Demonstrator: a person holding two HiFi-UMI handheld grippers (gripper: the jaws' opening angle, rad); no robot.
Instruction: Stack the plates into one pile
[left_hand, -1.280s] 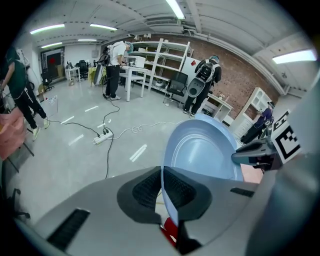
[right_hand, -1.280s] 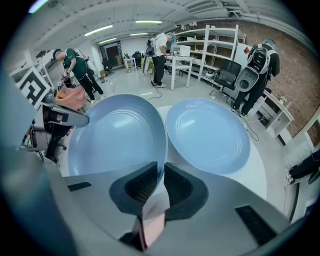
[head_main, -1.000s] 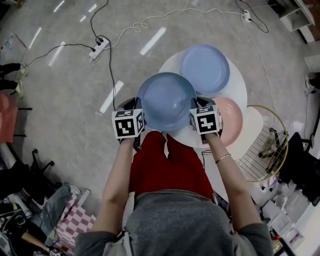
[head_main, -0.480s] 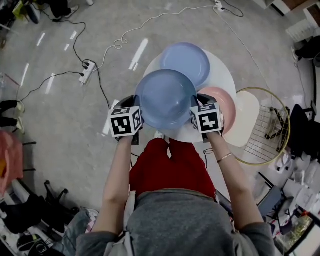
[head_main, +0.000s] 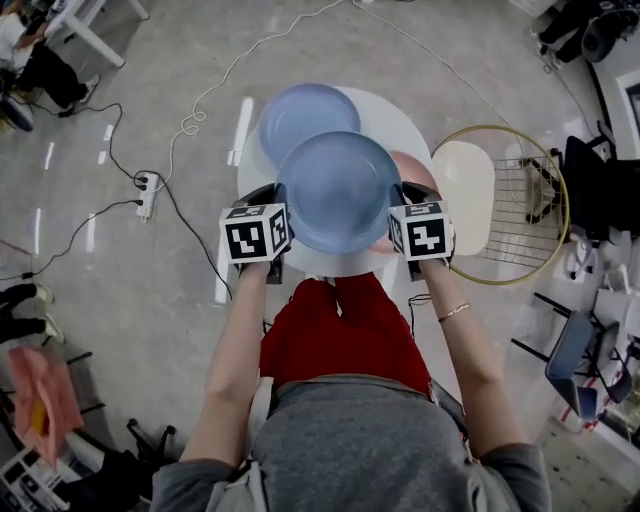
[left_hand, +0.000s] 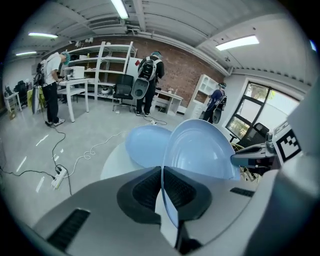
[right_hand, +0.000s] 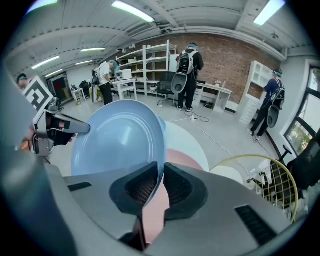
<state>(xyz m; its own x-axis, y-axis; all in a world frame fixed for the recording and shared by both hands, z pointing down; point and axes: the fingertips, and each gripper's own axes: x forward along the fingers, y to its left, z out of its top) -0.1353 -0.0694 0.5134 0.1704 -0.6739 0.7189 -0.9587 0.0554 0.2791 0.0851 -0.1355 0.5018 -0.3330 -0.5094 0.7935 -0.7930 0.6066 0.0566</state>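
A blue plate (head_main: 338, 190) hangs in the air above the round white table (head_main: 405, 125), held by both grippers on opposite rims. My left gripper (head_main: 278, 215) is shut on its left rim, my right gripper (head_main: 392, 212) on its right rim. In the left gripper view the blue plate (left_hand: 200, 150) stands on edge between the pads; in the right gripper view the blue plate (right_hand: 117, 137) does the same. A lavender plate (head_main: 300, 115) lies on the table's far side, partly under the held plate. A pink plate (head_main: 412, 170) lies on the right, mostly hidden.
A wire basket (head_main: 515, 205) with a gold rim stands right of the table, a cream disc (head_main: 462, 180) on its near side. Cables and a power strip (head_main: 148, 195) lie on the floor at left. People stand at desks (left_hand: 75, 85) far behind.
Both grippers have carried the blue plate up and across the table; it now overlaps the lavender plate and covers more of the pink one. The view has swung round.
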